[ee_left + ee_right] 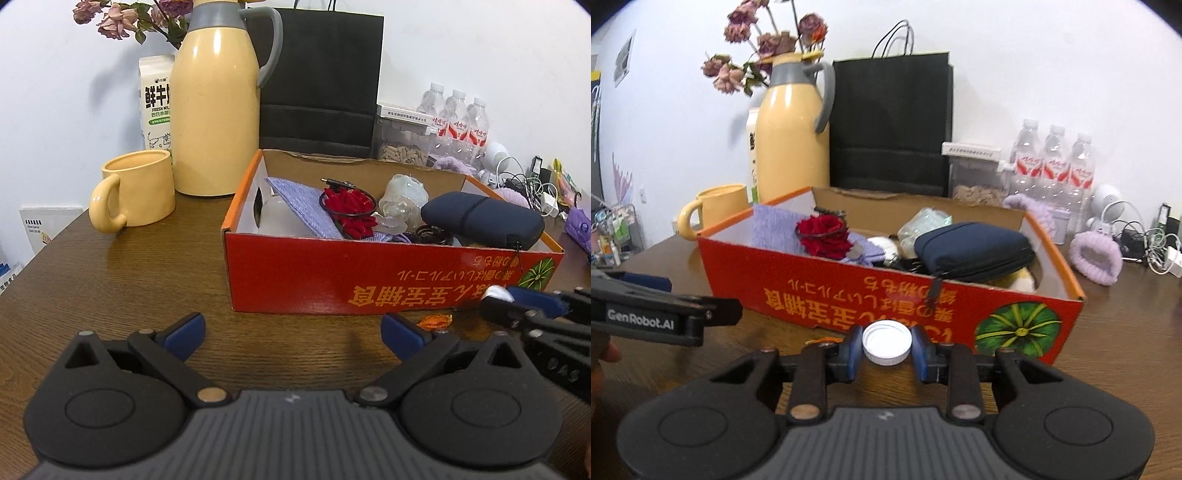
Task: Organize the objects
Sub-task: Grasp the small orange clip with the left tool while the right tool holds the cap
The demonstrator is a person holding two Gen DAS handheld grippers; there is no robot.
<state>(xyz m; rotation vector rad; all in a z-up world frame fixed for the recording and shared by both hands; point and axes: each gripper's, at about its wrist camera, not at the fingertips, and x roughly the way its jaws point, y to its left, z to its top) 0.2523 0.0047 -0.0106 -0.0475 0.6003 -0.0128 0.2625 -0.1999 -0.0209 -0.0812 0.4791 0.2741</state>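
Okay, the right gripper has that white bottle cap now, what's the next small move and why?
Probably lift the white bottle cap and carry it forward over the near wall of the red cardboard box. The right gripper is shut on the cap just in front of that wall, so it has to clear the rim first. The left gripper is open and holds nothing.

Both wrist cameras looked forward and slightly down along their fingers, low over the wooden surface (110,280), close to the red box (332,273). The left view sat further left; both shared the box, yellow jug (792,147) and black bag (890,122).
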